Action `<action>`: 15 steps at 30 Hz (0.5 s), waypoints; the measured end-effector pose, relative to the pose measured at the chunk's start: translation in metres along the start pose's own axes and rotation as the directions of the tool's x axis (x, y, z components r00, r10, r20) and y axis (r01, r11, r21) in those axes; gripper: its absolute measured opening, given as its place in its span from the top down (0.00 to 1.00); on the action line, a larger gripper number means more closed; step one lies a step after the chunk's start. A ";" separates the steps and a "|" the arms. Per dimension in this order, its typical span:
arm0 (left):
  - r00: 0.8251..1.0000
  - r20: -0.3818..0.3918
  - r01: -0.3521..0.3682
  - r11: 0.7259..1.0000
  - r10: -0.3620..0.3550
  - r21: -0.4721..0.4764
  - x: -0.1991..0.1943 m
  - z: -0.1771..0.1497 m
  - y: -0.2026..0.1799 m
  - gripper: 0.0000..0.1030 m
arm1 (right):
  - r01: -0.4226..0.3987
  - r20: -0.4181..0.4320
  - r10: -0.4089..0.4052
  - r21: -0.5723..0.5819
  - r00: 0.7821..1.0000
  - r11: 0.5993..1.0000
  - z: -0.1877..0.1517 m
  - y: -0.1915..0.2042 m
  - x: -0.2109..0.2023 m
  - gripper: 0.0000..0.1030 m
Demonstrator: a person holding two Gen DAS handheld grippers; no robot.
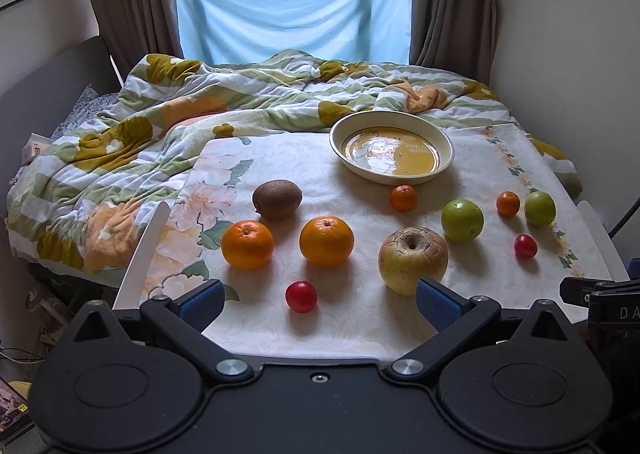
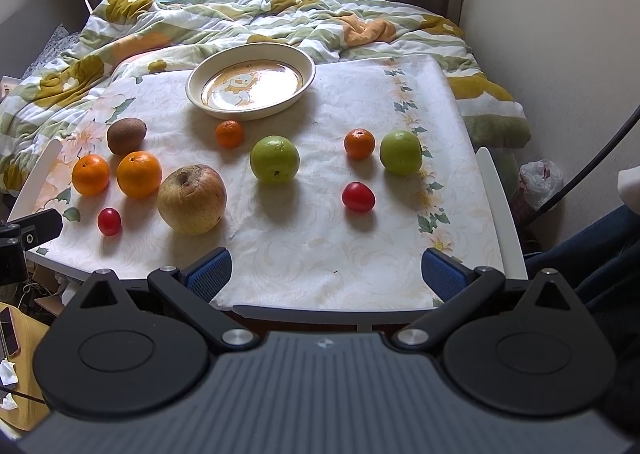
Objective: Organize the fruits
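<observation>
I hold the left gripper [image 1: 318,304] spread wide and empty at the near table edge; the right gripper [image 2: 326,272] is likewise spread and empty. A small red fruit [image 1: 301,296] lies directly ahead between the left fingers, nearer to that hand, and being round it has no long axis. The empty bowl [image 1: 391,148] sits beyond, ahead-right. The fruits rest on a floral tablecloth [image 1: 352,330] over a bedside table; rumpled duvet and curtained window behind.
</observation>
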State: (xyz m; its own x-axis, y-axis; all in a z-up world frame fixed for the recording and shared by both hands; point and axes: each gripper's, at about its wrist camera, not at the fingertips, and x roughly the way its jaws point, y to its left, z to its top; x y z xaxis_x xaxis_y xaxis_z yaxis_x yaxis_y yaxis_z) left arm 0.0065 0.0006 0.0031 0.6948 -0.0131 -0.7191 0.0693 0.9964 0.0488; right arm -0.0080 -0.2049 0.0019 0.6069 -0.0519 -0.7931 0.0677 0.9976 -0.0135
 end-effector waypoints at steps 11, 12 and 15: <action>1.000 -0.003 0.003 1.000 -0.003 -0.001 0.003 0.001 0.000 0.00 | 0.001 -0.002 -0.001 -0.001 1.000 1.000 0.000 0.001 0.000 0.00; 1.000 -0.003 0.003 1.000 -0.003 -0.001 0.003 0.001 0.000 0.00 | 0.001 -0.001 -0.001 -0.001 1.000 1.000 0.000 0.001 0.000 0.00; 1.000 -0.003 0.003 1.000 -0.003 -0.002 0.003 0.001 0.000 0.00 | -0.001 -0.002 0.001 0.000 1.000 1.000 0.000 0.001 0.000 0.00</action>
State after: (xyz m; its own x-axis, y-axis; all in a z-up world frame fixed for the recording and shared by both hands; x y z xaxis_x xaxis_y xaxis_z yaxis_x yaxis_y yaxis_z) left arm 0.0093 0.0001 0.0020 0.6922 -0.0162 -0.7215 0.0702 0.9965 0.0450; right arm -0.0079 -0.2043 0.0017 0.6053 -0.0512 -0.7944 0.0671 0.9977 -0.0132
